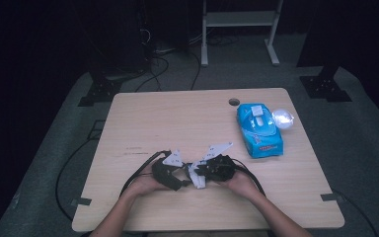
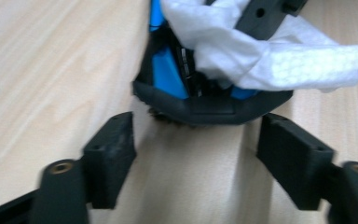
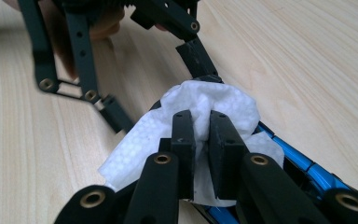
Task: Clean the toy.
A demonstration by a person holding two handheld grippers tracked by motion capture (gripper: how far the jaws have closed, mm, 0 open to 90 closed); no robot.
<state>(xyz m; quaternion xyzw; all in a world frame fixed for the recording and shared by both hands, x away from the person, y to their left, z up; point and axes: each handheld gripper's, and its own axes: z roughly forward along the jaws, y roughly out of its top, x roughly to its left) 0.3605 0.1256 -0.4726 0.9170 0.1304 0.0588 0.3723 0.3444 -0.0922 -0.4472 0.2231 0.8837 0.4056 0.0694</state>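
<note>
A small black and blue object [image 2: 205,100] lies on the wooden table [image 1: 177,118] near its front edge. My left gripper [image 2: 198,133] is open, with one jaw on each side of the object's near end, and neither jaw touches it. My right gripper [image 3: 201,123] is shut on a white wipe [image 3: 223,100] and presses it onto the top of the object [image 3: 298,156]. In the high view the left gripper [image 1: 176,178] and the right gripper [image 1: 203,173] meet tip to tip, with the wipe [image 1: 195,181] between them.
A blue pack of wipes [image 1: 259,131] lies at the right of the table, with a clear round item [image 1: 282,118] beside it. A cable hole [image 1: 234,102] sits near the far edge. Cables trail from both grippers toward the front edge.
</note>
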